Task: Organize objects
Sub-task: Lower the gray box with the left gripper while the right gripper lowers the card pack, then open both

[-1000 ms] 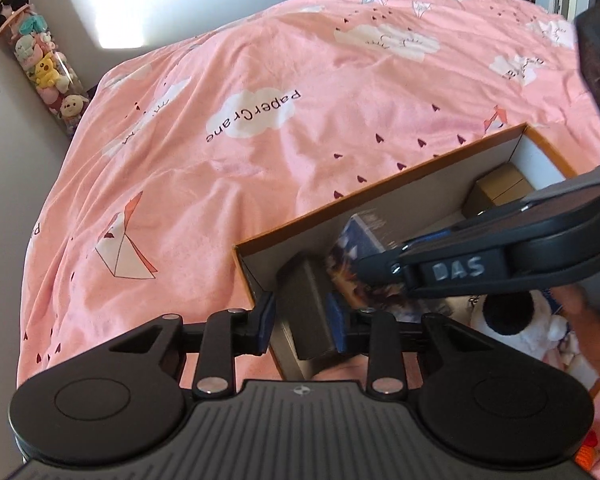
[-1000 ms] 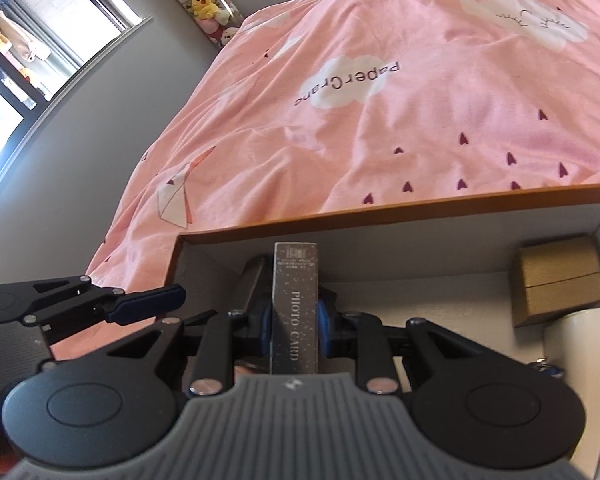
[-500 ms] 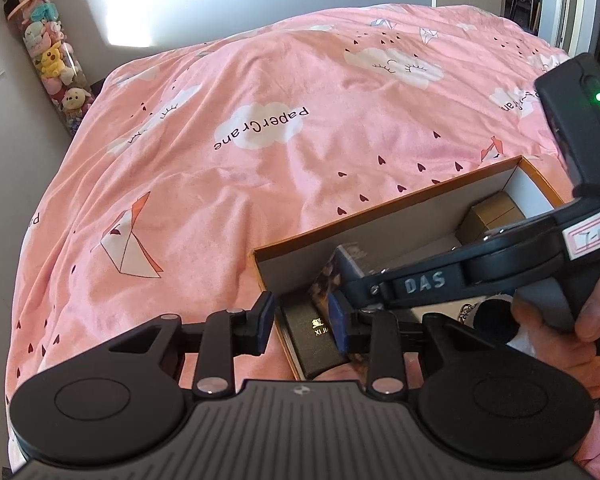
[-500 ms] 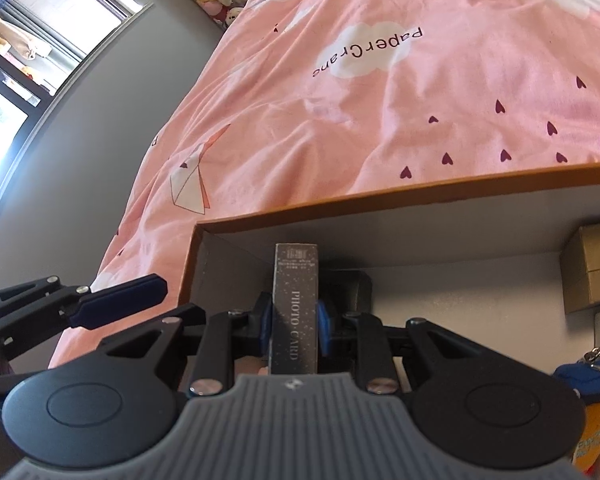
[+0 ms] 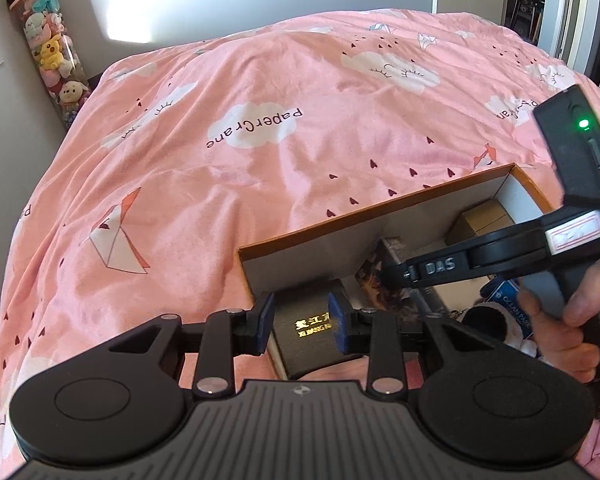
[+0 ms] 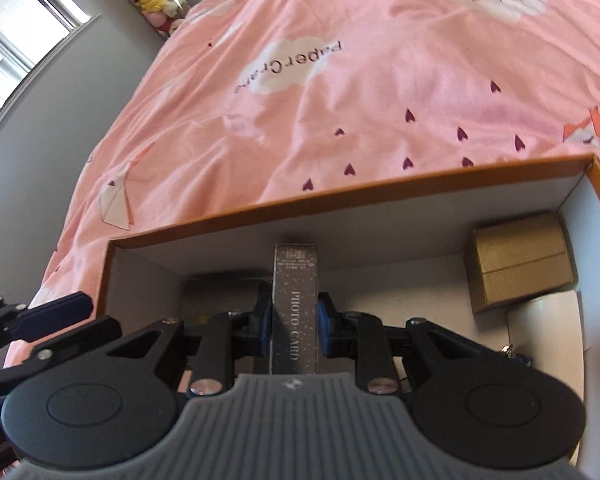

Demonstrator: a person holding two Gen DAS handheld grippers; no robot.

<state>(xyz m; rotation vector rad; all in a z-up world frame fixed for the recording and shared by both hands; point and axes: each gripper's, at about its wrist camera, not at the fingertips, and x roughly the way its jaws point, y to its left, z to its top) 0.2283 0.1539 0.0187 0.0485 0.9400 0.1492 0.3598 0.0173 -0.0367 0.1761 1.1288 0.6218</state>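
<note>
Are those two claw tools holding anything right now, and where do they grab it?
The right gripper clamps the photo card box by its broad sides. The left gripper straddles a black box; whether it grips is unclear.

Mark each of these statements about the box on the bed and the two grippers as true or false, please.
1. The right gripper is clamped on the PHOTO CARD box. True.
2. The open cardboard box sits on a blue blanket. False: the bedspread is pink.
3. The gold box lies in the cardboard box's right far corner. True.
4. The left gripper holds nothing. False: a dark box with gold lettering sits between its blue pads.
</note>
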